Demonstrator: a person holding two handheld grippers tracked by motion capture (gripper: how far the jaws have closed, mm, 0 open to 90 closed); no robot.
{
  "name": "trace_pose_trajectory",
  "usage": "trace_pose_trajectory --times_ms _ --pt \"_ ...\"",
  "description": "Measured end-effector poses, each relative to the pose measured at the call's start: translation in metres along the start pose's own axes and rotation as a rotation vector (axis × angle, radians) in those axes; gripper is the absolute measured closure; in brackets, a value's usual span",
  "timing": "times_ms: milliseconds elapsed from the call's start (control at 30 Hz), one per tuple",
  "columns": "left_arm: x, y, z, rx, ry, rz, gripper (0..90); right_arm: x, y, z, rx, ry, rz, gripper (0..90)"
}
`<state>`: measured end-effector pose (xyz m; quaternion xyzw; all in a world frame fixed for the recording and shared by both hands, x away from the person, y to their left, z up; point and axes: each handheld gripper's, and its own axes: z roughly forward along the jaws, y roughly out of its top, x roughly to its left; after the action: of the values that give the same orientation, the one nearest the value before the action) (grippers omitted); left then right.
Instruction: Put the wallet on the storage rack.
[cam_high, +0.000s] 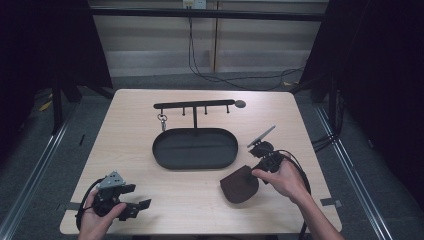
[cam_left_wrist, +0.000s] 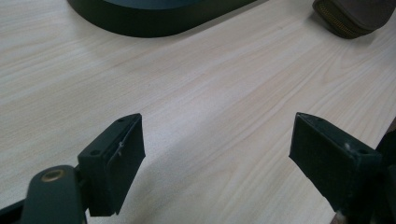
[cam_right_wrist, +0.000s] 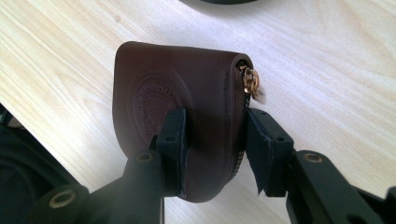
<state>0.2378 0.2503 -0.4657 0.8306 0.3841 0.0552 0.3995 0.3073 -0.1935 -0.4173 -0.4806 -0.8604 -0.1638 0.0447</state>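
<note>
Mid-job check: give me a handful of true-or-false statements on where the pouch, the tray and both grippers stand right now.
1. The right gripper has its jaws around the brown pouch. True.
2. The left gripper holds a key ring. False: its jaws stand wide apart over bare table, with nothing between them.
3. The pouch lies inside the black oval tray. False: it sits on the table, in front of the tray's right end.
4. A key ring hangs from the left end of the black hook rack. True.
5. The pouch's gold zipper pull shows at its edge in the right gripper view. True.
</note>
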Motion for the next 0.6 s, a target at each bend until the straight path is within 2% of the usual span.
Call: trace_pose_trajectory --times_ms 167,200,300,400,600 --pt "0.0 0.0 0.0 -0.001 -0.001 -0.007 17.8 0.001 0.004 -0.006 -0.008 -0.006 0.002 62.5" --pt "0.0 0.0 0.0 -0.002 -0.002 -0.008 17.8 0.001 0.006 -0.009 -0.008 -0.009 -0.003 67.3" --pt "0.001 0.0 0.0 0.0 -0.004 -0.006 17.8 0.002 0.008 -0.014 -0.028 0.004 -0.001 68.3" --pt "0.002 0.0 0.0 -0.001 -0.001 -0.007 17.8 0.005 0.012 -0.016 0.002 -0.02 -0.012 68.6" --pt "0.002 0.0 0.001 0.0 -0.003 -0.012 17.8 0.006 0.018 -0.021 0.001 -0.039 -0.011 68.9"
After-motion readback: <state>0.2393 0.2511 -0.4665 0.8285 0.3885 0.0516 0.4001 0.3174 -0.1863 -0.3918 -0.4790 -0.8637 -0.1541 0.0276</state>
